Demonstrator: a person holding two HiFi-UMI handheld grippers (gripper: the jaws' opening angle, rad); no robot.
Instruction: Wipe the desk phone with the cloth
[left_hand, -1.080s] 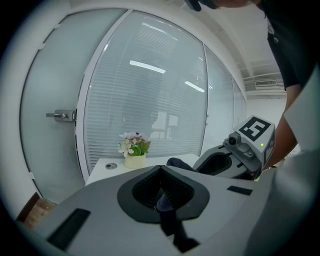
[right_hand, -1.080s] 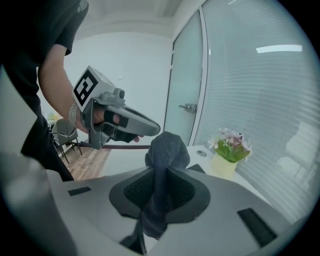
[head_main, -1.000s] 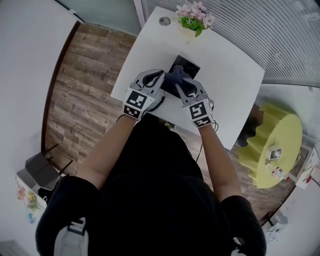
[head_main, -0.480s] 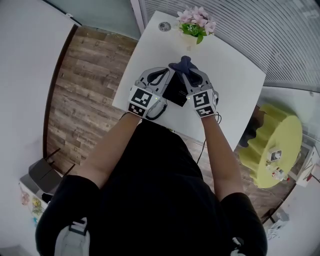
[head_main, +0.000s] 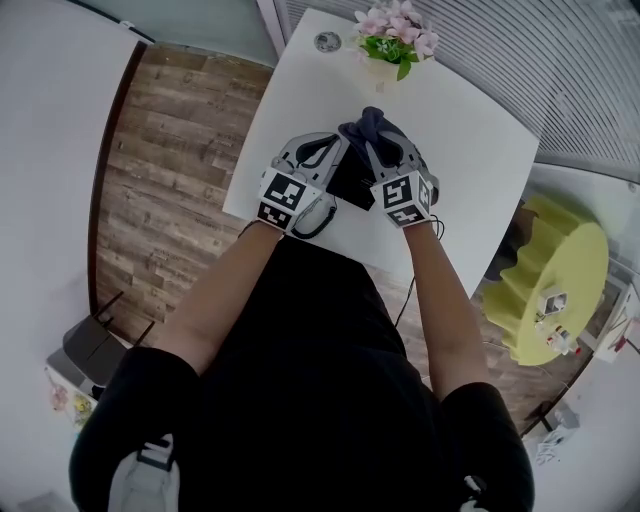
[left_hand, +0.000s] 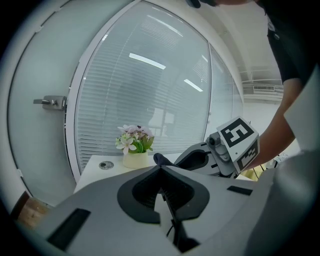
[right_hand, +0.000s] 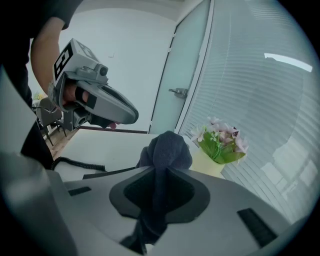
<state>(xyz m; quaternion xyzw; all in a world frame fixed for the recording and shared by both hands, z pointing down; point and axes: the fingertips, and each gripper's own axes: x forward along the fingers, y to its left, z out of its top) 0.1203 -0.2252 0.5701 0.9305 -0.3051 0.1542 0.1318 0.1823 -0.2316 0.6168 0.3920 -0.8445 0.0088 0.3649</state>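
Right claw (right_hand: 164, 172) is clamped on the dark cloth (right_hand: 167, 147), its bunched end protruding past the tips above the far end of the black desk phone (head_main: 350, 182). Left claw (left_hand: 161, 169) has its jaws together with nothing between them, just beside the phone's left side. Phone rests on the white tabletop (head_main: 470, 170), near the flower pot (head_main: 388, 52).

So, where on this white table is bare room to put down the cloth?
Free: the wide right side of the table, from the desk phone to the right edge; also the left strip between the round disc and the phone. Crowded: the middle, with phone, cloth and flower pot.
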